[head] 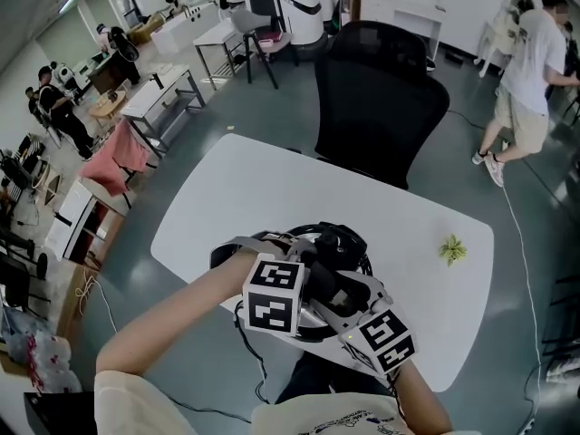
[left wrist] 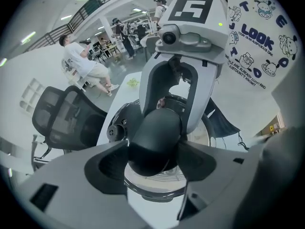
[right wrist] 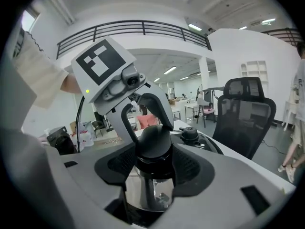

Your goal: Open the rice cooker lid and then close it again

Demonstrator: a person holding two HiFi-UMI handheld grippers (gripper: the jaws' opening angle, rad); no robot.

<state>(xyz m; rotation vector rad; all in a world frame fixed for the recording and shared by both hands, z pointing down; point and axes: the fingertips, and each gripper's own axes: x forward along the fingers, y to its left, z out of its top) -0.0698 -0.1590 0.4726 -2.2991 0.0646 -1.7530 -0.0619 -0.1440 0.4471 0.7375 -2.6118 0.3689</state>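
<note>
The rice cooker (head: 349, 240) stands on the white table (head: 236, 198) just in front of me, half hidden by both grippers. Its glass lid (left wrist: 157, 187) with a metal rim lies down on the pot. My left gripper (left wrist: 155, 149) points steeply down, and its pads press the lid's black knob (left wrist: 155, 132) from two sides. Coming in flatter from the opposite side, my right gripper (right wrist: 152, 161) has its pads against the same knob (right wrist: 153, 140). A black steam valve (right wrist: 190, 133) sits just behind the knob. In the head view, the left gripper (head: 313, 275) and the right gripper (head: 343, 290) meet over the lid.
A black office chair (head: 381, 98) stands at the table's far edge. A small green plant-like thing (head: 452, 248) lies on the table to the right. The cooker's black cable (head: 258, 361) hangs off the near edge. A person (head: 530, 71) walks at the far right.
</note>
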